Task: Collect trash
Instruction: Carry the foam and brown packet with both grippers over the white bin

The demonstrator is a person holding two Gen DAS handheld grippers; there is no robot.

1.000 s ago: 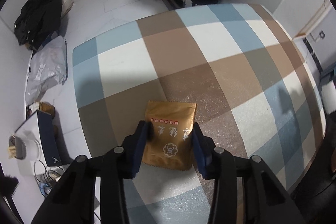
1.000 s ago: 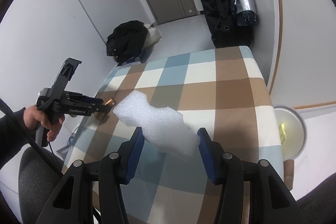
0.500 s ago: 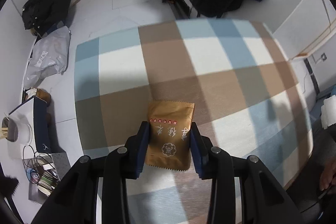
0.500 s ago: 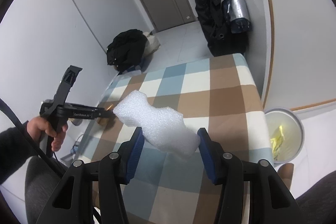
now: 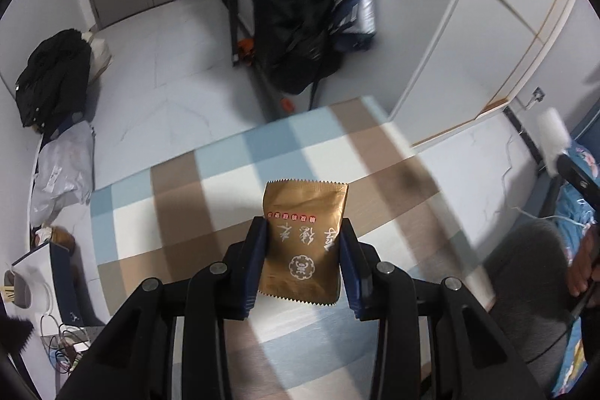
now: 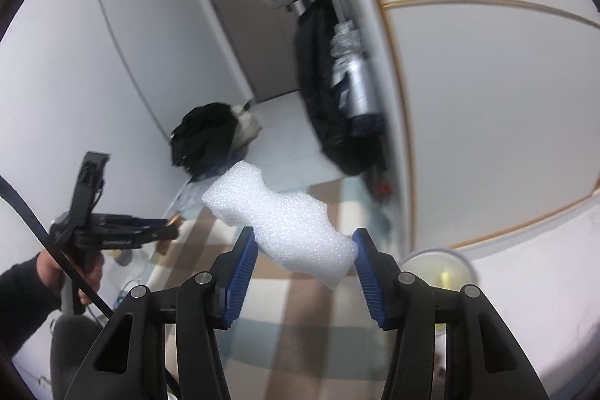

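Note:
My left gripper [image 5: 303, 242] is shut on a gold snack packet [image 5: 303, 238] and holds it in the air above the checked table [image 5: 180, 205]. My right gripper [image 6: 305, 246] is shut on a white foam piece [image 6: 277, 216], also lifted above the table [image 6: 311, 291]. The left gripper shows in the right wrist view [image 6: 170, 229] at the left, with a bit of gold at its tip. The foam piece shows at the right edge of the left wrist view [image 5: 553, 137]. A round bin [image 6: 438, 267] with a yellow-lit inside sits on the floor to the right of the table.
A black coat and a silver umbrella hang on a rack [image 5: 300, 17] beyond the table. A black bag [image 5: 52, 77] and a plastic bag [image 5: 63, 171] lie on the floor at the left. A white cabinet [image 5: 483, 36] stands at the right. A box [image 5: 41, 280] sits at the lower left.
My left gripper has closed on the gold packet and lifted it off the table. My right gripper has risen and tilted up with the foam piece still in it.

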